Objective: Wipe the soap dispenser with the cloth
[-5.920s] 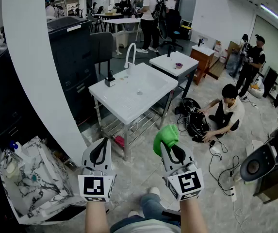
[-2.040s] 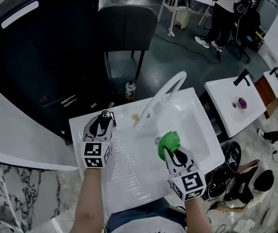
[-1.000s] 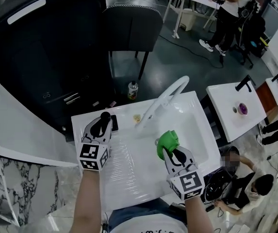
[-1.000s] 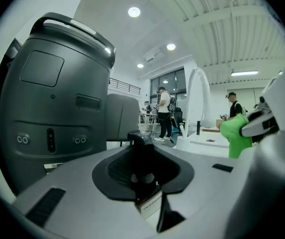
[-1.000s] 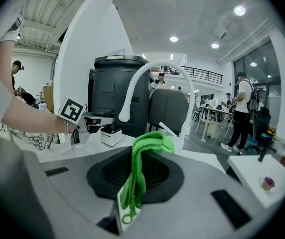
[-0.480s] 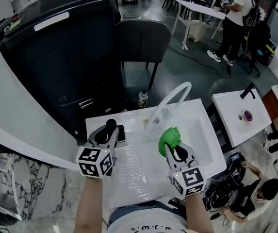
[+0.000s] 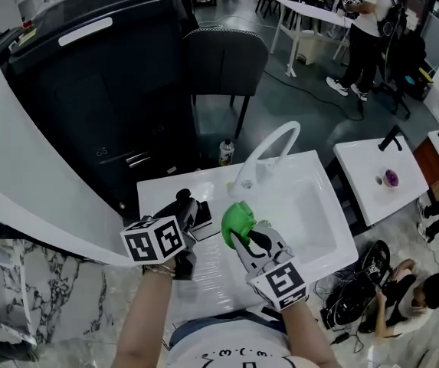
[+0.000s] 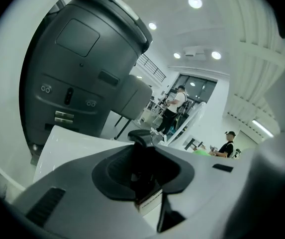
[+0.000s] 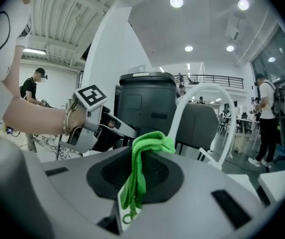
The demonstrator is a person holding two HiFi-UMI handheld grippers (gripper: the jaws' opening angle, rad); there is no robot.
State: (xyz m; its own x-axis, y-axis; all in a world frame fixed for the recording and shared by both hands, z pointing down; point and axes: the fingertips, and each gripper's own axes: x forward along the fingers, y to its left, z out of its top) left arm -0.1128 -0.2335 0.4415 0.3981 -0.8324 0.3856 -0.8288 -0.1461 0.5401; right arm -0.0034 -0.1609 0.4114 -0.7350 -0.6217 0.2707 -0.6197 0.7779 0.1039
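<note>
White rectangular sink unit (image 7: 334, 240), with a white arched tap (image 7: 269, 140) at its rear edge. Left gripper (image 7: 188, 209), tilted on its side, has its jaws clamped on the black pump-top soap dispenser (image 8: 143, 156) at the sink's left rear corner. Right gripper (image 7: 242, 232) is just beside it, jaws pinched on the bunched green cloth (image 9: 144, 148). Cloth-to-dispenser contact cannot be told.

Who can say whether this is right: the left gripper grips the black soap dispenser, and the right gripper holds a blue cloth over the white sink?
No: the cloth is green, not blue, as the right gripper view shows. The left gripper does grip the black soap dispenser, and the right gripper holds the cloth over the white sink.
</note>
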